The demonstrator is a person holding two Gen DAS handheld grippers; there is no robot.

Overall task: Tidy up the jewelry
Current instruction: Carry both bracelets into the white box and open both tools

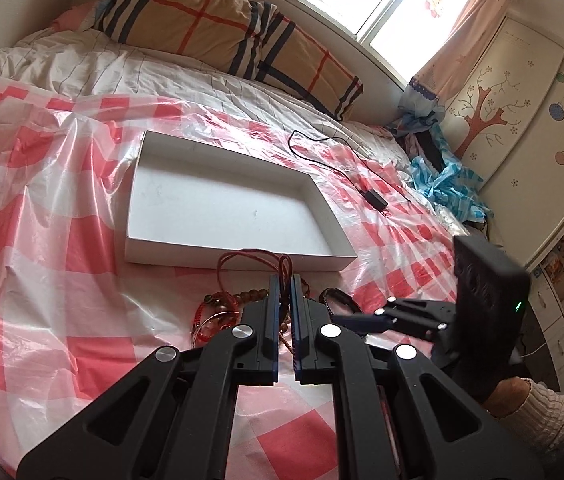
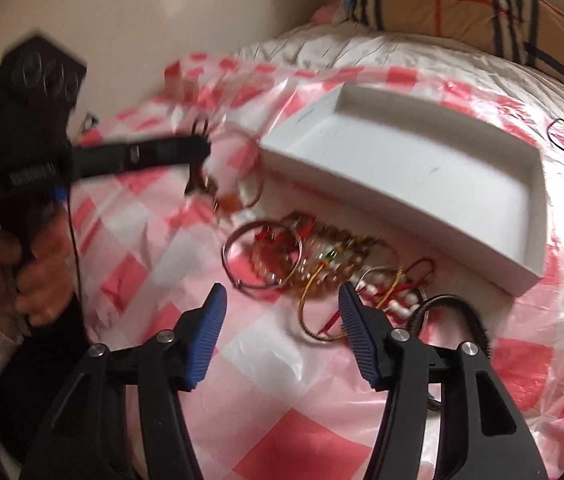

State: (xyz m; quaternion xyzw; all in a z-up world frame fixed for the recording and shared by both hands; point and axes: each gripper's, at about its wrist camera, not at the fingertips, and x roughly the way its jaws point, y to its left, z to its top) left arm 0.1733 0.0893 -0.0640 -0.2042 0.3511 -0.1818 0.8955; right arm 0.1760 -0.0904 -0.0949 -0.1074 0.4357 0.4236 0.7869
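Note:
A white shallow box (image 1: 217, 200) lies open on the red-checked plastic sheet on the bed; it also shows in the right wrist view (image 2: 422, 168). A pile of bracelets and beads (image 2: 314, 264) lies in front of the box. My left gripper (image 1: 285, 280) is shut on a red cord necklace (image 1: 249, 258) and holds it near the box's front wall; in the right wrist view the left gripper (image 2: 197, 152) carries dangling jewelry (image 2: 233, 196). My right gripper (image 2: 282, 300) is open and empty, just short of the pile.
A black cable with an adapter (image 1: 374, 198) lies right of the box. A plaid pillow (image 1: 217, 24) and white quilt sit behind. A wardrobe (image 1: 522, 120) and blue cloth (image 1: 442, 176) stand at the right bed edge.

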